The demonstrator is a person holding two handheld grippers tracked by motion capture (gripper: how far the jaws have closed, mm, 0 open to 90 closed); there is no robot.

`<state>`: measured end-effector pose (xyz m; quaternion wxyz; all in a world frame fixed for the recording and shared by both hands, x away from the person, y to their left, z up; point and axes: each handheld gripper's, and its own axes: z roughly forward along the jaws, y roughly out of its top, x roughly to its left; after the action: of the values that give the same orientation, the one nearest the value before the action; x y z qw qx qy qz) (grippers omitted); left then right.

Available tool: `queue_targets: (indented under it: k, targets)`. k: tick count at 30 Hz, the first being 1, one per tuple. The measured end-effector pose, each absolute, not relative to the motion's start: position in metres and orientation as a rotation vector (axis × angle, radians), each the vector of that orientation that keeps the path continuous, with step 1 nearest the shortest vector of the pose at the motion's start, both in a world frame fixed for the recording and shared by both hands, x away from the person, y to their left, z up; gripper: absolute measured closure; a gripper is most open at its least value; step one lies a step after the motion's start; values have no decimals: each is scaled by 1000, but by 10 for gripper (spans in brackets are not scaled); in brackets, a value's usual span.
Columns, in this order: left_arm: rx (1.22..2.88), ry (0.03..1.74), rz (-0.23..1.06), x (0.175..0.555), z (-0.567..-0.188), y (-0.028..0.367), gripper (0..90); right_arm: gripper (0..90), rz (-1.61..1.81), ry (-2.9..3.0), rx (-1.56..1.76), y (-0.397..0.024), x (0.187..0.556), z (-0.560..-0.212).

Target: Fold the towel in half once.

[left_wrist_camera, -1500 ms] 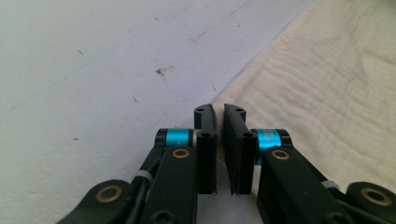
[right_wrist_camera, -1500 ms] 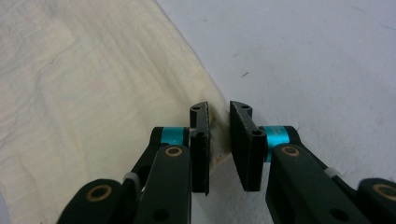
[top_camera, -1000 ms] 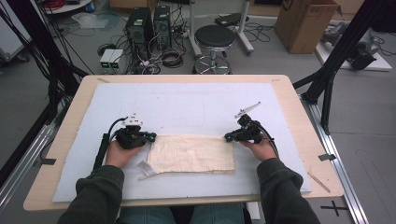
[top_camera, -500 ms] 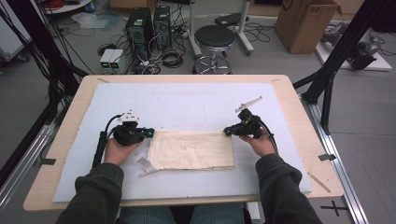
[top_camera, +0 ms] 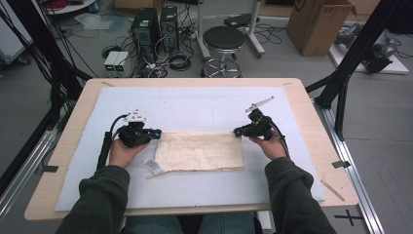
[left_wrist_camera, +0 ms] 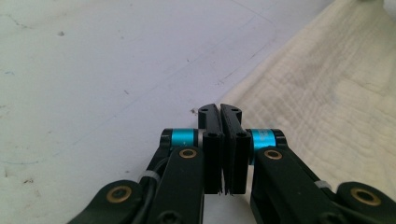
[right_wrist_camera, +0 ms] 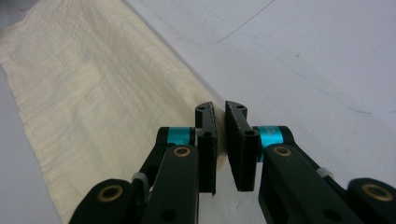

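A cream cloth (top_camera: 202, 151) is lying folded into a long flat rectangle on the white mat (top_camera: 195, 105), so the folding is looking partly done, with further folds likely remaining. The left gripper (top_camera: 157, 131) is sitting at the cloth's far left corner, jaws pressed together, holding nothing visible. The right gripper (top_camera: 236, 131) is resting at the far right corner, jaws nearly closed with a thin gap, gripping nothing
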<state>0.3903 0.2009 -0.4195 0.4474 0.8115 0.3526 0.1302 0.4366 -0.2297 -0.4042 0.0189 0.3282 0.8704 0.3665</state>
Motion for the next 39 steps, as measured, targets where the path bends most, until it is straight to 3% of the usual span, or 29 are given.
queue_targets:
  k: [39]
  targets:
    - [2057, 703, 312, 341, -413, 205, 872, 829, 1267, 2687, 869, -241, 391, -397]
